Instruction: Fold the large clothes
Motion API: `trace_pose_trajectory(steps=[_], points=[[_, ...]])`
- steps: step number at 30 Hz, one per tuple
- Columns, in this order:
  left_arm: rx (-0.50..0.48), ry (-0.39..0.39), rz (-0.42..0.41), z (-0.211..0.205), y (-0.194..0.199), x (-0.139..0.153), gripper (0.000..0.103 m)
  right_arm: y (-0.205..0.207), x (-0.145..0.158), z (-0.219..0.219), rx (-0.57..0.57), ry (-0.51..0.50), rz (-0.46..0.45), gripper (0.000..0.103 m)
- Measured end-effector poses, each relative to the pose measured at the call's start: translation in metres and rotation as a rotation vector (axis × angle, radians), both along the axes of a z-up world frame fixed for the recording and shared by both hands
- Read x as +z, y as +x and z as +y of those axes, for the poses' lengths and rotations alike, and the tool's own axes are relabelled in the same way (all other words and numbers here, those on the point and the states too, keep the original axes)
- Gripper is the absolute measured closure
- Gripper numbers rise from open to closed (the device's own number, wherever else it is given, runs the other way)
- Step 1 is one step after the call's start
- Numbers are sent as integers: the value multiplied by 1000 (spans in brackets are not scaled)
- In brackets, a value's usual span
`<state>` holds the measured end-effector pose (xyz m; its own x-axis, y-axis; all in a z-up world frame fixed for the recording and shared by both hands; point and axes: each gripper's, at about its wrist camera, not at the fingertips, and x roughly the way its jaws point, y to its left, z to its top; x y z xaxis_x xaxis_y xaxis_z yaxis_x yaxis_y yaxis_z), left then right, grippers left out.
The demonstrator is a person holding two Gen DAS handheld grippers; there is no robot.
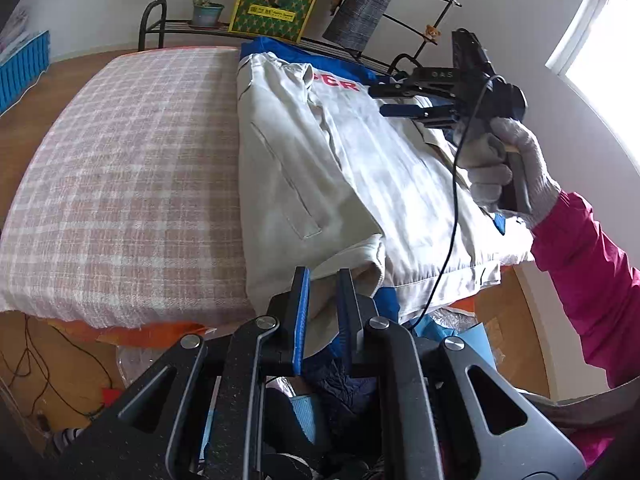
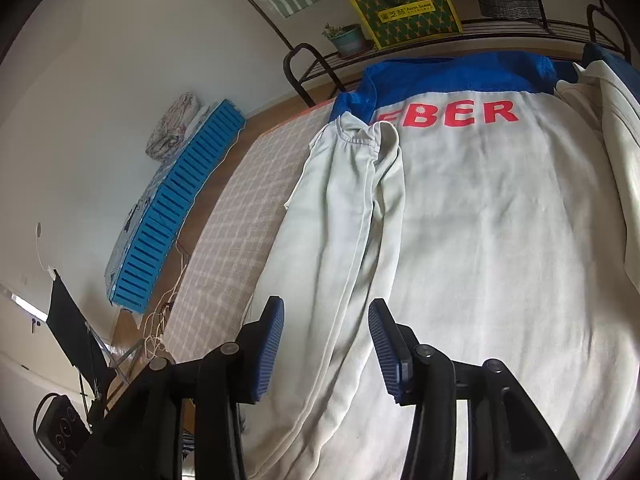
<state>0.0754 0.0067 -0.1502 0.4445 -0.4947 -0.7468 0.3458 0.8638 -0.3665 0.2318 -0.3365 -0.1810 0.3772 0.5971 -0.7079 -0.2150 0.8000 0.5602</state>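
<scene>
The jacket (image 2: 480,240) is a matt woven cloth, pale grey with a blue yoke and flat red printed letters; its seams are stitched and slightly puckered. The cover (image 1: 120,168) beneath it is a coarse, loosely woven checked cloth, frayed at the near edge; the left tool (image 1: 322,300) is rough, speckled matt black plastic with shiny metal pins and ribbed blue rubbery pads (image 1: 301,320); the right tool (image 2: 326,344) has the same ribbed blue pads; the glove (image 1: 512,168) is a knitted white fabric; the sleeve (image 1: 592,280) is smooth pink cloth; the rack (image 1: 160,28) is dark painted metal; the floor (image 1: 24,128) looks like smooth wood.
</scene>
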Motion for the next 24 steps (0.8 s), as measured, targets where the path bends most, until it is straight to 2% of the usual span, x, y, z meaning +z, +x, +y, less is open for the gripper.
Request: trace_pose_trajectory(steps=[4, 6, 8, 11, 13, 16, 18, 21, 23, 24], points=[[30, -32, 43, 14, 10, -22, 92, -44, -29, 11, 63, 22, 96, 54], [35, -52, 58, 17, 11, -30, 92, -69, -42, 20, 94, 1, 121, 54], [40, -60, 59, 19, 15, -35, 92, -89, -48, 27, 97, -29, 139, 54], [68, -49, 61, 22, 29, -45, 91, -105, -58, 31, 84, -8, 180, 54], [48, -66, 81, 22, 39, -54, 91, -113, -59, 30, 54, -42, 172, 52], [-16, -87, 118, 15, 41, -66, 91, -129, -68, 28, 45, -65, 183, 36], [-59, -82, 129, 10, 36, -70, 91, -137, -76, 26, 40, -77, 204, 36], [-122, -111, 154, 6, 25, -74, 91, -147, -79, 22, 27, -32, 202, 36], [-135, -124, 174, 4, 20, -79, 91, -147, -79, 22, 32, -17, 195, 33], [-141, -136, 194, 4, 18, -83, 91, -146, -79, 23, 33, -19, 190, 35]])
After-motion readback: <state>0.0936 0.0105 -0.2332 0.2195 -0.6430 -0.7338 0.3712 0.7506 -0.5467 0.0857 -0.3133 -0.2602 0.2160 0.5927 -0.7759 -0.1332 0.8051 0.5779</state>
